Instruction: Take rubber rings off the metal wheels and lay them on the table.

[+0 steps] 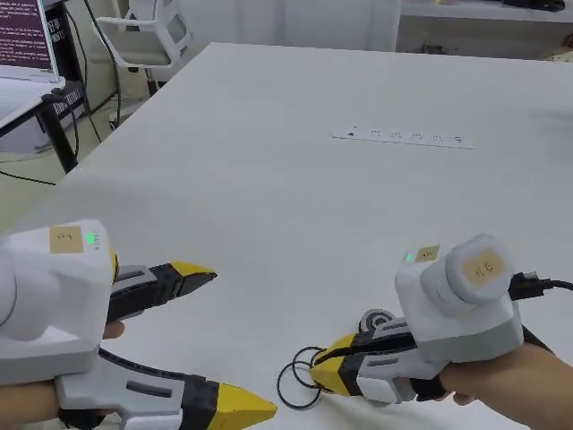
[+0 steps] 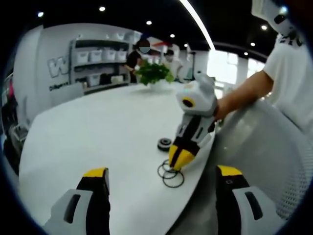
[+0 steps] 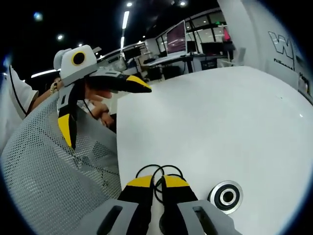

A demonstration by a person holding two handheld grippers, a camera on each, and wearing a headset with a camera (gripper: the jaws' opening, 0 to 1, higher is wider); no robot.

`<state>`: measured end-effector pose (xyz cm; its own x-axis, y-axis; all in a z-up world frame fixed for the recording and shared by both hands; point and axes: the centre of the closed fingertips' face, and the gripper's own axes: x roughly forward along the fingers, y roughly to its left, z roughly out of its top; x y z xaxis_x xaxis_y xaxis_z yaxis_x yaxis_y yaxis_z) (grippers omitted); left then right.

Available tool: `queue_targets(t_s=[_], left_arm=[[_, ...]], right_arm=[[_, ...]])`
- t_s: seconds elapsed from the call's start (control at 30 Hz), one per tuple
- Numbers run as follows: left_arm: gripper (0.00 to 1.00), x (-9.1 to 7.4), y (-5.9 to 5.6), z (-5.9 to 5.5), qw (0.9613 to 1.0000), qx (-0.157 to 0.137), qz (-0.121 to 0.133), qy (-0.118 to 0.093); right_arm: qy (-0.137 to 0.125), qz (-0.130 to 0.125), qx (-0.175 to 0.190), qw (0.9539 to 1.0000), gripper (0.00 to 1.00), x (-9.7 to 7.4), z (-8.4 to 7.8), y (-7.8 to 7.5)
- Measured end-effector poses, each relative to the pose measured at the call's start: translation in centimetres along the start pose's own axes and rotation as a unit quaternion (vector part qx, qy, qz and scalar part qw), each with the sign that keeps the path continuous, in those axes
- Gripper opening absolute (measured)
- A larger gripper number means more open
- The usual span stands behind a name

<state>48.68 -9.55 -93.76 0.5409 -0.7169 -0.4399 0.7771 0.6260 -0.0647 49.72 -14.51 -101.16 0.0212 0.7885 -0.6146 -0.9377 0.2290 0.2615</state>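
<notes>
Black rubber rings [image 1: 298, 378] lie looped on the white table [image 1: 269, 179] near its front edge. My right gripper [image 1: 324, 365] rests its yellow tips on them. In the right gripper view its jaws stand nearly together with a strand of a rubber ring [image 3: 157, 172] pinched between them. A metal wheel [image 1: 377, 321] [image 3: 226, 197] lies flat just right of the gripper. My left gripper [image 1: 228, 342] hovers wide open at the left with nothing in it. In the left gripper view it faces the right gripper [image 2: 181, 159], the rings [image 2: 172, 175] and the wheel [image 2: 164, 144].
A flush power strip [image 1: 403, 137] sits in the table's far middle. An office chair [image 1: 143, 36] and a monitor [image 1: 27, 31] stand beyond the left edge. A mesh chair back [image 3: 44, 161] is close behind the front edge. A plant [image 2: 152, 73] stands at the table's far end.
</notes>
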Motion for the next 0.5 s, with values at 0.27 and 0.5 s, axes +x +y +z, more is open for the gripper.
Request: queue_targets(t_s=[0.27,0.5], left_arm=[[0.91,0.1,0.0,-0.1,1.0000,-0.002,0.000,0.002],[0.90,0.1,0.0,-0.2,1.0000,-0.003,-0.001,0.004]], right_arm=[[-0.004,-0.011,-0.002,0.9999,0.05,-0.5,0.3,-0.8],[-0.016,-0.021,-0.005,0.9996,0.09,-1.6,1.1,-1.6]])
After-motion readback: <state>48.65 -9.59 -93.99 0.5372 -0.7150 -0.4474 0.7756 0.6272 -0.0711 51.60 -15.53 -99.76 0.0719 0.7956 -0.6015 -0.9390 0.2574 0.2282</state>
